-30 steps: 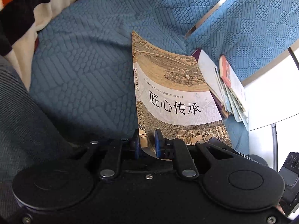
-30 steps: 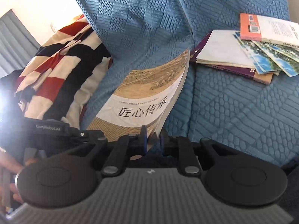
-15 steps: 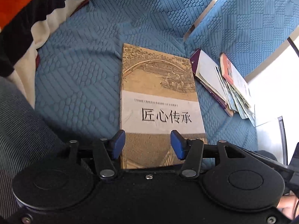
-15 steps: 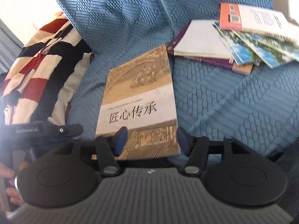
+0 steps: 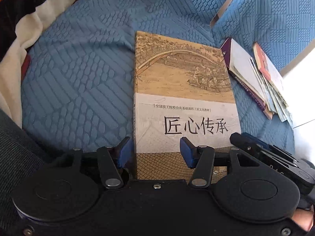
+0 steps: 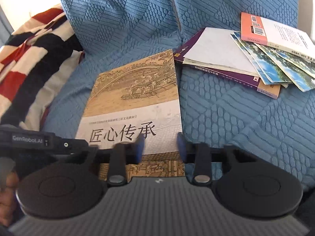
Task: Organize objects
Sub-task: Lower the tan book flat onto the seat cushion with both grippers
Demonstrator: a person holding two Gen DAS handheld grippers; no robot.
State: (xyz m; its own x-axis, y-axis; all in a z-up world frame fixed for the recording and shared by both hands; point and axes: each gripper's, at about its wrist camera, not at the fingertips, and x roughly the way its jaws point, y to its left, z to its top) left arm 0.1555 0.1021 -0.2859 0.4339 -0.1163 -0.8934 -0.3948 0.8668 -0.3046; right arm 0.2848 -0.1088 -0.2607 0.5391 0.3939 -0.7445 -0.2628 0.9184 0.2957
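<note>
A tan book with an old painting and black Chinese title [image 5: 185, 102] lies flat on the blue sofa seat; it also shows in the right wrist view [image 6: 135, 106]. My left gripper [image 5: 155, 152] is open and empty, its blue pads standing over the book's near left part. My right gripper [image 6: 159, 147] is open and empty over the book's near right corner. A messy pile of books and leaflets [image 6: 248, 59] lies to the right of the tan book, also seen in the left wrist view [image 5: 256, 74].
A red, black and white striped blanket [image 6: 25, 59] is bunched at the left of the seat. The quilted blue sofa back [image 6: 137, 15] rises behind the books. Bare blue seat [image 5: 78, 82] lies left of the tan book.
Both grippers let go of the tan book and opened. The book went from tilted up to lying flat on the seat, and both grippers drew back slightly.
</note>
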